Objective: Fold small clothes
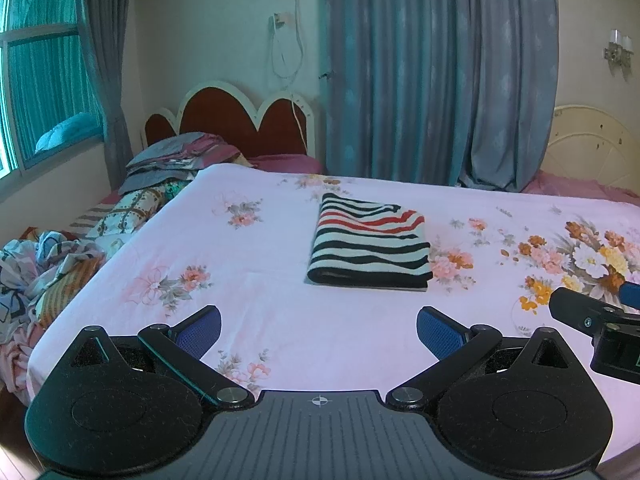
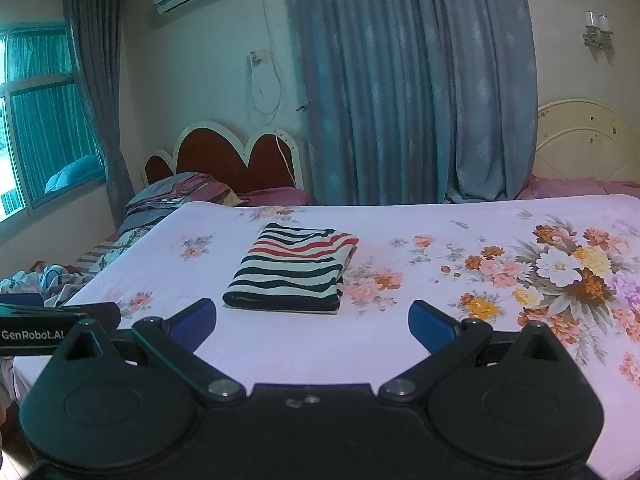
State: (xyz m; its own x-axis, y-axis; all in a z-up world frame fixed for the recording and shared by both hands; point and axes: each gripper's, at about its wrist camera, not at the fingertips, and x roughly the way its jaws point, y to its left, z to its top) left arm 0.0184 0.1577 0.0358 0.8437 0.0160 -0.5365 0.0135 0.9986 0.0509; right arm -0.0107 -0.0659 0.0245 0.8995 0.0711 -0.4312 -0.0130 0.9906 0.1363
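A striped garment (image 1: 370, 242) in black, white and red lies folded into a neat rectangle on the pink floral bed sheet (image 1: 248, 264). It also shows in the right wrist view (image 2: 294, 268). My left gripper (image 1: 318, 330) is open and empty, hovering above the sheet on the near side of the garment. My right gripper (image 2: 312, 322) is open and empty too, just short of the garment's near edge. Part of the right gripper shows at the right edge of the left wrist view (image 1: 592, 314). Part of the left gripper shows at the left edge of the right wrist view (image 2: 44, 322).
A heap of loose clothes (image 1: 44, 264) lies off the bed's left side. Folded bedding (image 1: 176, 160) sits by the red headboard (image 1: 236, 114). Grey-blue curtains (image 1: 440, 72) hang behind the bed. A window (image 1: 40, 92) is at the left.
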